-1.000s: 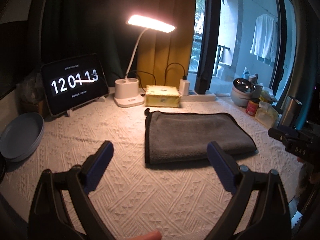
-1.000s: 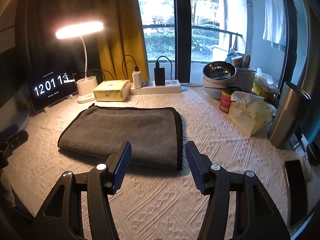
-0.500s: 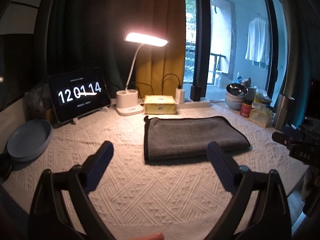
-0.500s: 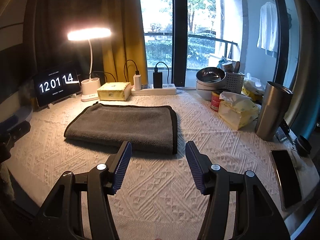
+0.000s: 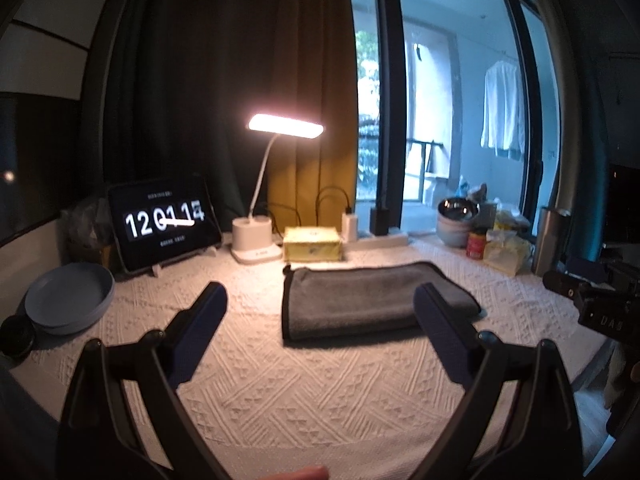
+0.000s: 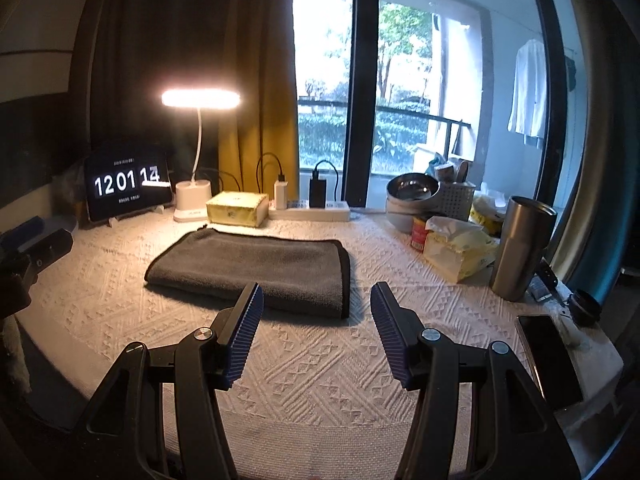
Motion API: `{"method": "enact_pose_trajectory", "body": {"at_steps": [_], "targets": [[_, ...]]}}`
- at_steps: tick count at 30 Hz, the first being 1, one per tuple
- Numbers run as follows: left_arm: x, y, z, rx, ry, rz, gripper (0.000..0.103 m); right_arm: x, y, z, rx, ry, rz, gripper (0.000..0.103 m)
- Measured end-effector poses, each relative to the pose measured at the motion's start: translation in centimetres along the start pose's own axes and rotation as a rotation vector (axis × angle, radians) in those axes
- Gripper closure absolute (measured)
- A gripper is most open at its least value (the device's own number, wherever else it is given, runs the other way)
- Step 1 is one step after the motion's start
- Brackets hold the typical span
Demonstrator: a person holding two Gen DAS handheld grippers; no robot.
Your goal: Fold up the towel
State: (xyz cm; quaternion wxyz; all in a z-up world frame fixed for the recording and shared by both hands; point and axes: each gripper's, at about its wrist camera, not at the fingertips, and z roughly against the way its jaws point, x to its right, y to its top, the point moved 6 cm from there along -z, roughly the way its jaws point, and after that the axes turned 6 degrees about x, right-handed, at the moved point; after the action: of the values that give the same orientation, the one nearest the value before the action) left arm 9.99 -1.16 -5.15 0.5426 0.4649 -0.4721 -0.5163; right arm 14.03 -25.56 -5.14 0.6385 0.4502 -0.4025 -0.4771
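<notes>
**Mia:** What do you see from the left camera?

**Ben:** The left tool (image 5: 320, 312) is up over the desk (image 5: 320, 392). Its two blue fingers are spread wide and it holds nothing. The towel (image 5: 372, 300) lies flat past them, in the middle of the desk. It is gray with a dark edge, and it looks folded over already. A lamp (image 5: 256, 236) and a clock (image 5: 164, 224) stand behind it. Blue plates (image 5: 68, 296) sit far to the left.

**Mia:** And from the right camera?

**Ben:** The right tool (image 6: 316, 312) is open too, but not as wide. It is empty. The towel (image 6: 256, 268) is just past its left finger, not touching. A steel cup (image 6: 520, 248) and a phone (image 6: 548, 360) are off to the right.

**Mia:** How will the towel feel?

**Ben:** Soft, thick and light, I think. It will flop and bend, not break. It could slip if you pinch only the fluff.

**Mia:** Where should they grab it?

**Ben:** At a corner or the dark edge, one tool on each end. Pinch all the layers so none sags.
</notes>
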Motion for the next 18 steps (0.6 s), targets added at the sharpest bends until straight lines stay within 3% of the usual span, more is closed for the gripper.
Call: {"method": "enact_pose_trajectory", "body": {"at_steps": [18], "targets": [[-0.3,2.7,3.7,0.204,0.026,0.021,0.008,0.0,2.9,5.0,0.247,-0.040,0.038,0.044]]}}
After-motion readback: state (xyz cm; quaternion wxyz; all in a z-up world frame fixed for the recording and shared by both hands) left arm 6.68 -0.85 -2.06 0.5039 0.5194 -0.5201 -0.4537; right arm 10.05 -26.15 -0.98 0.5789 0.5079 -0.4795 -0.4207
